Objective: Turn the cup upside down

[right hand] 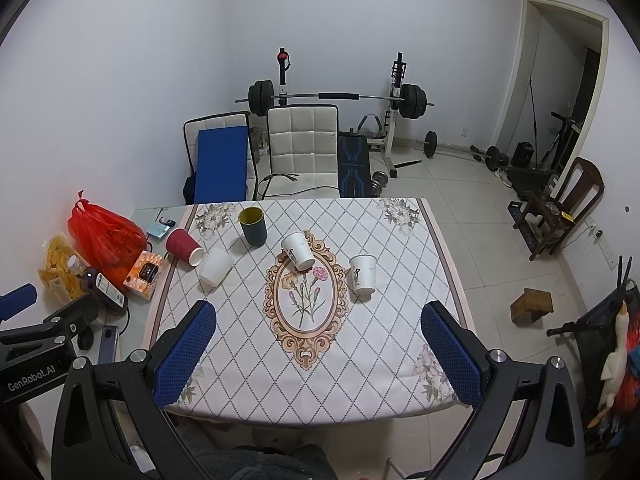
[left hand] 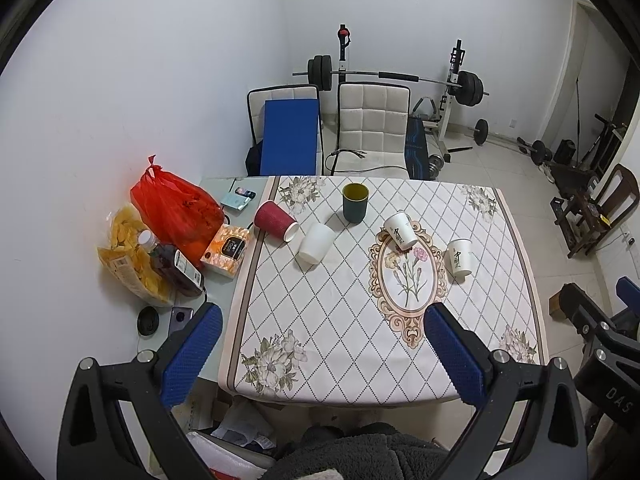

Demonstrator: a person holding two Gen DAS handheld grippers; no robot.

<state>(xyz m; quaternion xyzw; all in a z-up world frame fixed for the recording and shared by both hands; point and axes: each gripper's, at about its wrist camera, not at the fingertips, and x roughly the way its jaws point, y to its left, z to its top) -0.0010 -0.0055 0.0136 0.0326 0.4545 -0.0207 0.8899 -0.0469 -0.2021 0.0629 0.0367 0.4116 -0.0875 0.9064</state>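
Observation:
Several cups stand on the patterned tablecloth (left hand: pixel 340 320) (right hand: pixel 256 360). A dark green cup (left hand: pixel 355 202) (right hand: pixel 253 226) stands upright, mouth up. A red paper cup (left hand: pixel 276 221) (right hand: pixel 184 247) lies on its side. A plain white cup (left hand: pixel 316 243) (right hand: pixel 215 266) sits mouth down beside it. A printed white paper cup (left hand: pixel 401 231) (right hand: pixel 298 251) lies tilted. Another printed white cup (left hand: pixel 459 258) (right hand: pixel 363 274) stands upright. My left gripper (left hand: pixel 322 354) and right gripper (right hand: pixel 320 354) are both open and empty, held above the table's near edge, apart from all cups.
At the table's left edge are a red plastic bag (left hand: pixel 176 206), a bag of chips (left hand: pixel 128 256), a dark bottle (left hand: pixel 172 266), an orange box (left hand: pixel 227 251) and phones. Two white chairs (left hand: pixel 372 128) and a barbell rack stand behind the table. A wooden chair (right hand: pixel 560 208) stands at right.

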